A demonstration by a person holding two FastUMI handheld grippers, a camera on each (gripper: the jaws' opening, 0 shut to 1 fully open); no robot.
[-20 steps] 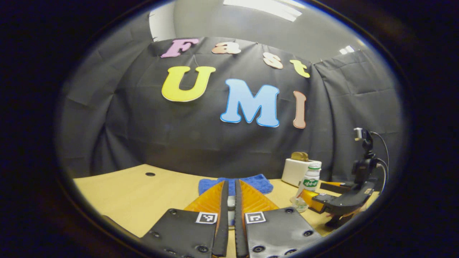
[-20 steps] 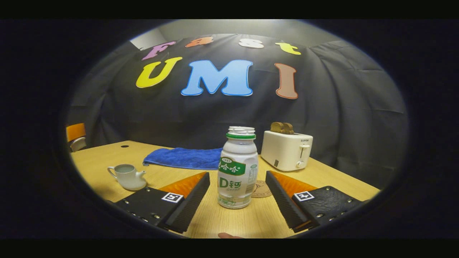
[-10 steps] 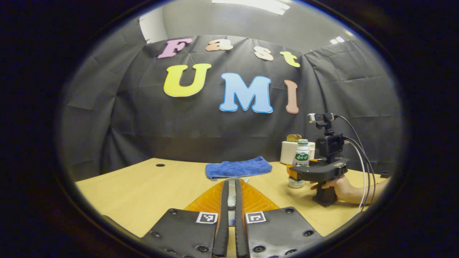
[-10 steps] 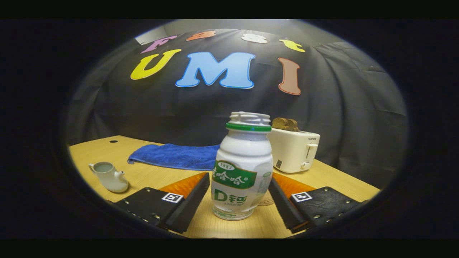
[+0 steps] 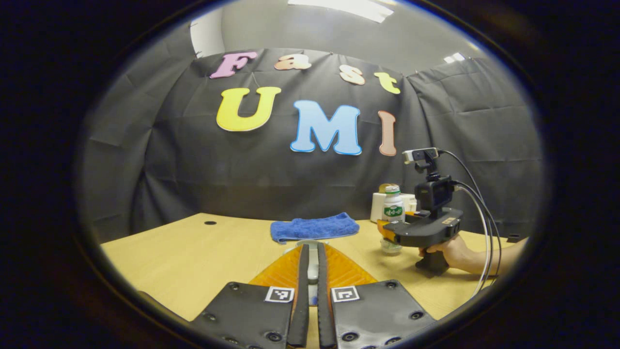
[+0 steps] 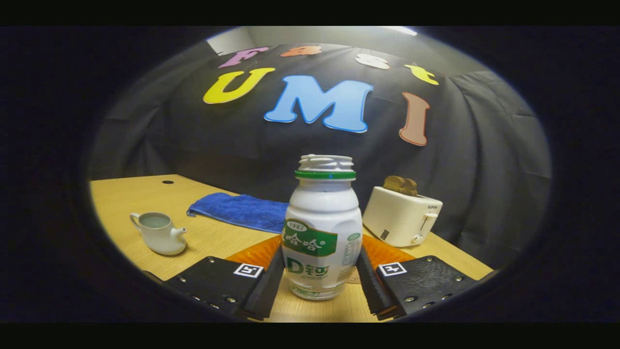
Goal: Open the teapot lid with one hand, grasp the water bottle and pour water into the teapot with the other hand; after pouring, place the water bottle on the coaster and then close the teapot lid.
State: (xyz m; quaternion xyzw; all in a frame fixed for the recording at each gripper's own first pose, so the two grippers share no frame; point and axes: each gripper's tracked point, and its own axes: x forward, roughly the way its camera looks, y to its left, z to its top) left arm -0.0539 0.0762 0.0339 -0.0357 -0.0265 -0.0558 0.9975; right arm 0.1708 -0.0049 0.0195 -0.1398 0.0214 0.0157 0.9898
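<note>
Water bottle (image 6: 323,228), white plastic with a green label and no cap, stands upright on the pale wooden table (image 6: 213,237), clamped between the right gripper (image 6: 317,281) jaws for pouring. Well to its left, the small white ceramic teapot (image 6: 159,233) sits open because the left gripper (image 5: 310,271), jaws nearly closed, pinches its small white lid (image 5: 312,271) clear.

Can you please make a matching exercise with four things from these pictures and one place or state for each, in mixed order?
Things:
1. white plastic water bottle
2. small white ceramic teapot
3. folded blue cloth towel
4. white boxy toaster

Places or states:
A. lies flat near the back wall
B. holds brown bread in its top
C. stands between the jaws of the right gripper
D. sits open, without lid

Pairs: 1-C, 2-D, 3-A, 4-B
</note>
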